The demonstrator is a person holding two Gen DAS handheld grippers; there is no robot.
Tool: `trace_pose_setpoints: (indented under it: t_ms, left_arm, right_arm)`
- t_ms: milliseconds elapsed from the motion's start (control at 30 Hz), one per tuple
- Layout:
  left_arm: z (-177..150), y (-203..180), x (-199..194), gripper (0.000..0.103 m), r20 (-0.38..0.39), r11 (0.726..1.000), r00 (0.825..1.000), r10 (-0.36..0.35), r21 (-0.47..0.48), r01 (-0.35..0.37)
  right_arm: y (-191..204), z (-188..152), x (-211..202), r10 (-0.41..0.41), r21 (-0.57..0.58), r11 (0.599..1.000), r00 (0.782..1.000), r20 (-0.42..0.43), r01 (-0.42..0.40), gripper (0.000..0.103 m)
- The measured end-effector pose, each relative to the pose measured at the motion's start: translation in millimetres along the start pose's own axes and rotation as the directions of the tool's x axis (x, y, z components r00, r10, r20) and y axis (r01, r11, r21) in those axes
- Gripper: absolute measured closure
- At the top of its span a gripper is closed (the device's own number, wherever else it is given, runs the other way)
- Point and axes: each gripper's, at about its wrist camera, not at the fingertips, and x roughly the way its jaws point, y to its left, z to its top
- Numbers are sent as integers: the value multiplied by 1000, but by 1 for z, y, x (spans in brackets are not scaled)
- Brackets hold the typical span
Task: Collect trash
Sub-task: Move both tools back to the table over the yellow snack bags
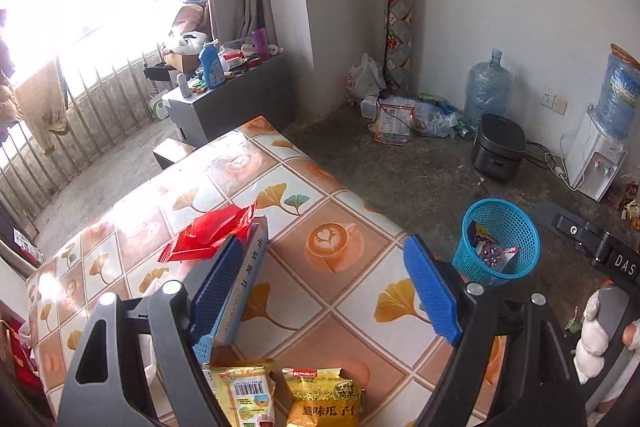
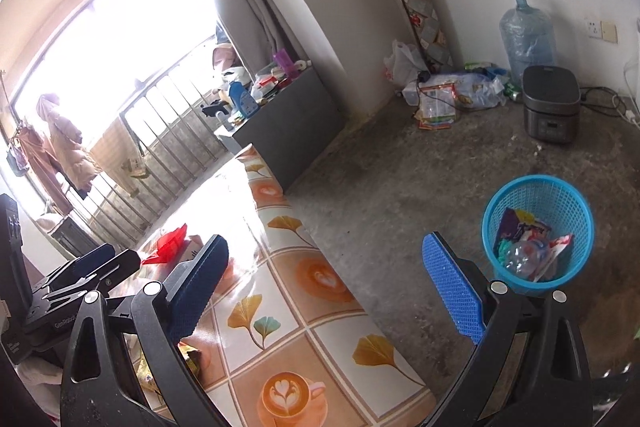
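Hovering over the tiled bench (image 1: 328, 195), the left claw (image 1: 324, 287) is standing spread wide with nothing between its blue pads, and the right claw (image 2: 328, 287) is showing the same: jaws well apart, empty, looking down past the bench edge.

The trash is sitting in three places. A red wrapper (image 1: 212, 231) is lying left of centre in the left view, resting on a blue-and-white box (image 1: 244, 291). Two yellow snack packets (image 1: 288, 399) are lying at the bottom edge of that frame, almost under the left claw. The blue mesh basket (image 2: 536, 231) is standing on the floor at lower right in the right view, already holding several wrappers and a clear plastic piece.

Now the risks, as I'm judging them. The red wrapper is touching the box, so a careless pinch is likely catching the box edge along with it, or dragging the box across the slick cloth. That wrapper looks thin and crinkly; pads closing on only a corner are risking a slip on the way over. The basket is light and off the bench, so a drop released too early is landing on the floor, and a bump is tipping it. With both claws crowding the same corner, they are also risking a knock against each other.
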Motion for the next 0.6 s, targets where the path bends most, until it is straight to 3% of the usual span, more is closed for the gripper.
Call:
trace_pose_setpoints:
  t_ms: [600]
  left_arm:
    - [-22, 64, -41, 23, 71, 977, 997, -22, -209, 37]
  right_arm:
    - [30, -13, 6, 122, -47, 991, 991, -59, -125, 10]
